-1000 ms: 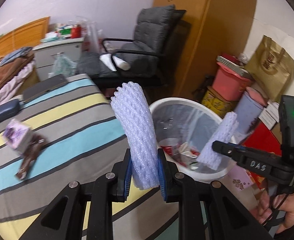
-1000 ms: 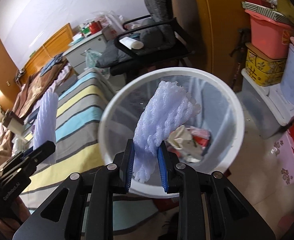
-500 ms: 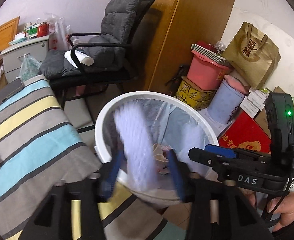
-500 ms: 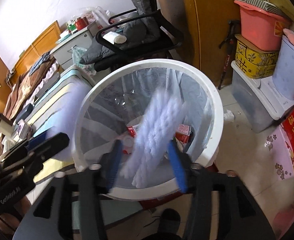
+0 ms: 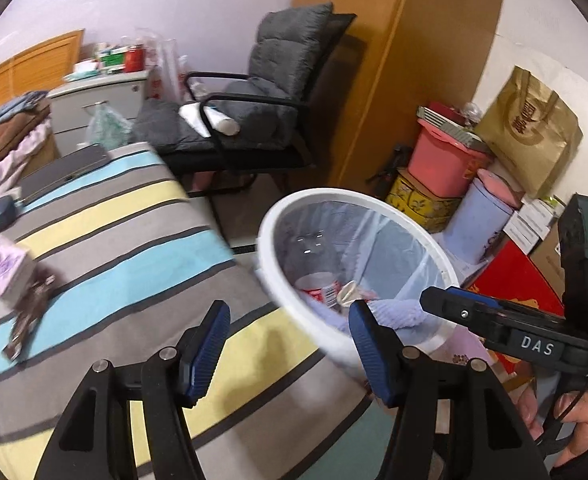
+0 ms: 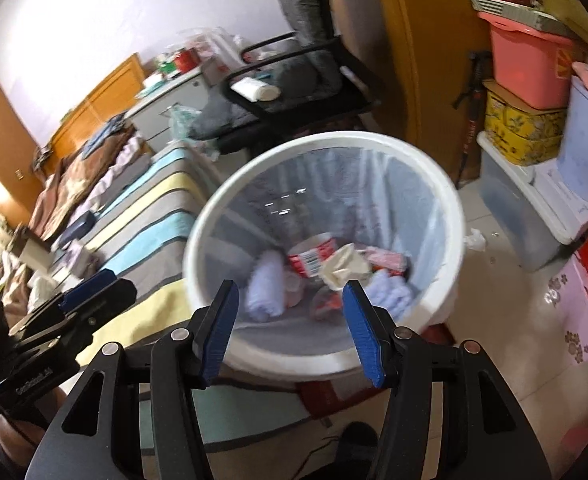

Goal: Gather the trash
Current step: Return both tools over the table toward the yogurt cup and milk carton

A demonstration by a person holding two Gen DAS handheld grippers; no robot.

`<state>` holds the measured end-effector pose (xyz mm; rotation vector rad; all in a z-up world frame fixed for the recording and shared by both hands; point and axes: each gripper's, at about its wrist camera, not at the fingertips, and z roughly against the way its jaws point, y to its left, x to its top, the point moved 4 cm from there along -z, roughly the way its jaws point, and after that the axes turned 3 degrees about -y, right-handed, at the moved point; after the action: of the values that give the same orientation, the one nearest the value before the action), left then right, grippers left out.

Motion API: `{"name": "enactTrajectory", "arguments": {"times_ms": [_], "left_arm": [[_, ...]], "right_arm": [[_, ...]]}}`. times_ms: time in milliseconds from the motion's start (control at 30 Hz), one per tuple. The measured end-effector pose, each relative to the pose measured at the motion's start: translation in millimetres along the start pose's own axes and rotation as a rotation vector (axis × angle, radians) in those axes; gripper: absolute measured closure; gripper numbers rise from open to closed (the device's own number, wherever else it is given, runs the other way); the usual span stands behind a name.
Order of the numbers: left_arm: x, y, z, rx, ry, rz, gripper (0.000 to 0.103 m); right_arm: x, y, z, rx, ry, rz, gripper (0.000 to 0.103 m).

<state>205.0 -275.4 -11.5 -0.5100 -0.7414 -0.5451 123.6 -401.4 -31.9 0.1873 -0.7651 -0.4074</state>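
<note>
A white waste bin [image 5: 374, 202] with a clear liner stands beside the bed; its rim [image 6: 326, 138] fills the right wrist view. Two pale purple foam nets [image 6: 266, 288] [image 6: 388, 294] lie inside it among a red can [image 6: 314, 256] and crumpled paper. My left gripper [image 5: 288, 312] hovers over the bed's edge next to the bin, its jaws opening with nothing between them. My right gripper [image 6: 290, 292] is open above the bin's near rim, also holding nothing. A small purple box [image 5: 4, 268] and a brown wrapper [image 5: 26, 312] lie on the bed.
The striped bed cover [image 5: 114, 248] runs left of the bin. A black armchair [image 5: 254, 120] stands behind it. Stacked boxes, a pink tub [image 5: 446, 164], a gold bag [image 5: 530, 128] and a pale blue container [image 5: 482, 220] crowd the right. A person's hand [image 5: 574, 420] holds the right gripper.
Both grippers opened and let go of their foam nets, which dropped into the bin. The left wrist view swung over the bin and back toward the bed.
</note>
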Motion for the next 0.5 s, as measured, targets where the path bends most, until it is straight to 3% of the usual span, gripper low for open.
{"name": "enactTrajectory", "arguments": {"times_ms": [500], "left_arm": [[-46, 55, 72, 0.146, -0.031, 0.111, 0.042]], "right_arm": [[-32, 66, 4, 0.133, 0.035, 0.115, 0.047]]}}
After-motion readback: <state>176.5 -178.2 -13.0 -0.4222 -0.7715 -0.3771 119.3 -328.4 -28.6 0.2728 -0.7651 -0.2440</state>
